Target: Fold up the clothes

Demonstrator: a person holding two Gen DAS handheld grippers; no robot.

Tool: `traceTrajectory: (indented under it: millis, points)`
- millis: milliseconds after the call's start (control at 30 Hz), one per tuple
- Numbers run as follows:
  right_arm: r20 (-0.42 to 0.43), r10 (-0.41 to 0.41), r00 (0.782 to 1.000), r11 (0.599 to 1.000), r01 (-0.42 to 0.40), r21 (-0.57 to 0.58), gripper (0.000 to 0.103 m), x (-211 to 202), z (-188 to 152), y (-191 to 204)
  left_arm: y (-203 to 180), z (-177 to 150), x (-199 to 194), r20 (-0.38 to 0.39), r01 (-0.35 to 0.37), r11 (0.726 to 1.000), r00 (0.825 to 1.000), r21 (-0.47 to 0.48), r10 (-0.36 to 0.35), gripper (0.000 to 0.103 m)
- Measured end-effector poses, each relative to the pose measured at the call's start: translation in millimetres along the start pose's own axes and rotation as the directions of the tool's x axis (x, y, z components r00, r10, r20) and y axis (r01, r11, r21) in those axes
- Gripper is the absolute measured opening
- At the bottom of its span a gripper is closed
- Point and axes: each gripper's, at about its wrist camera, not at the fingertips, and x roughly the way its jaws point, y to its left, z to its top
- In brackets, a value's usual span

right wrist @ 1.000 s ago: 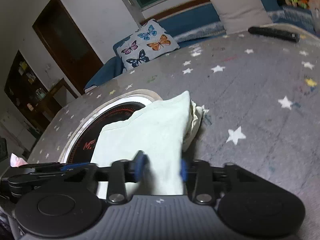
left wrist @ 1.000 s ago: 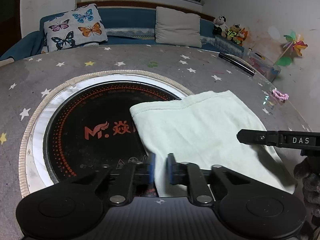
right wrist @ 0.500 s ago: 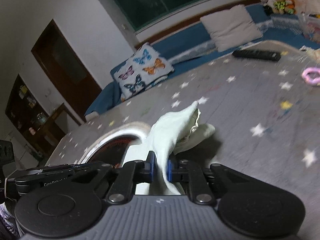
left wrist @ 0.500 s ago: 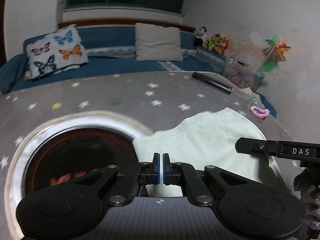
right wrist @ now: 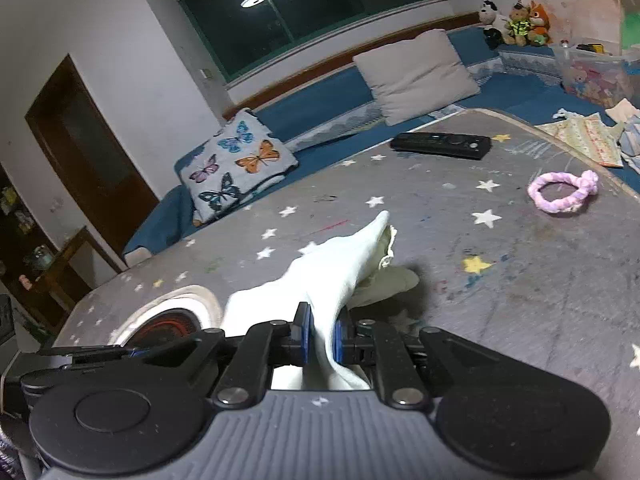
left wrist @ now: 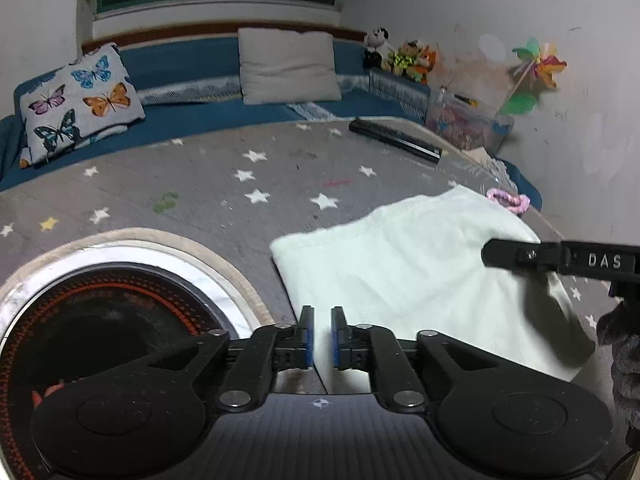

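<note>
Garment (left wrist: pixel 416 268) lies on star-patterned grey table (left wrist: pixel 248 184) near blue sofa (left wrist: pixel 192 120)

A grey star-printed surface (left wrist: pixel 208 184) carries a round black hotplate (left wrist: pixel 100 328) with red markings, set in a pale ring near its left edge. A black remote (right wrist: pixel 440 145) lies near the far edge, and a pink braided ring (right wrist: pixel 562 192) lies toward the far right corner. Behind runs a blue bench (left wrist: pixel 192 116) with a butterfly pillow (left wrist: pixel 80 100) and a plain grey pillow (left wrist: pixel 288 66). Plush toys (left wrist: pixel 400 54) sit in its right corner, beside a clear toy box (left wrist: pixel 468 124) and a pinwheel (left wrist: pixel 538 68). A dark door (right wrist: pixel 88 152) stands at left.
</note>
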Motion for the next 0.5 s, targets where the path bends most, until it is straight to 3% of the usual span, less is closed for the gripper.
traceTrajectory:
  millis: [367,500]
  points:
    - [-0.001,-0.048,0.999,0.999,0.048,0.001,0.011,14,8,-18,-11,5,28,-0.032,-0.003,1.000,0.999,0.026,0.004,0.041]
    - [0.001,-0.096,0.995,0.995,0.096,-0.033,0.020,16,7,-20,-12,5,28,-0.036,-0.010,0.999,0.999,0.036,0.011,0.049]
